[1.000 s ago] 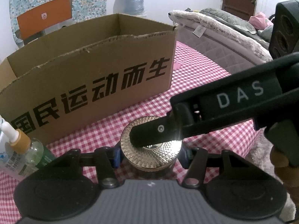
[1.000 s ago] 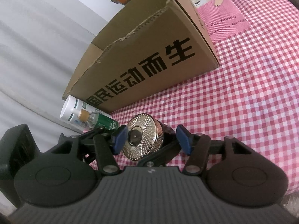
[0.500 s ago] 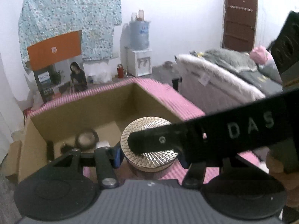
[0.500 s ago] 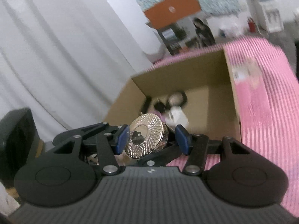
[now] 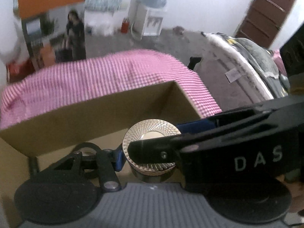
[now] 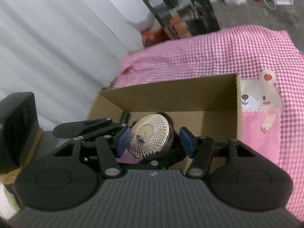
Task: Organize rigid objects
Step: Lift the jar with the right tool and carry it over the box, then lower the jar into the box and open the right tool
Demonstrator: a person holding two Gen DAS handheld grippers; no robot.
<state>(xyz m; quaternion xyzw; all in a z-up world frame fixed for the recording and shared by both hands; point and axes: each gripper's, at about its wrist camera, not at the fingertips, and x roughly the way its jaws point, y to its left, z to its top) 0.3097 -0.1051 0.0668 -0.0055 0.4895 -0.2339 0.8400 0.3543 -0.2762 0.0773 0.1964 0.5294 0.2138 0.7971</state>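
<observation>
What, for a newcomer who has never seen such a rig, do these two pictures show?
There is no robot here. A person holds a hand tool in each hand, each with two jaws and a wide-angle camera that looks along them. One picture is taken from the left gripper, the other from the right gripper. Both grippers clamp the same jar with a patterned gold lid, crosswise, so each camera also sees the other tool's black fingers. The right jaws have just eased slightly wider, with the jar between them. The jar hangs over an open cardboard box, which stands on a pink checked cloth.
</observation>
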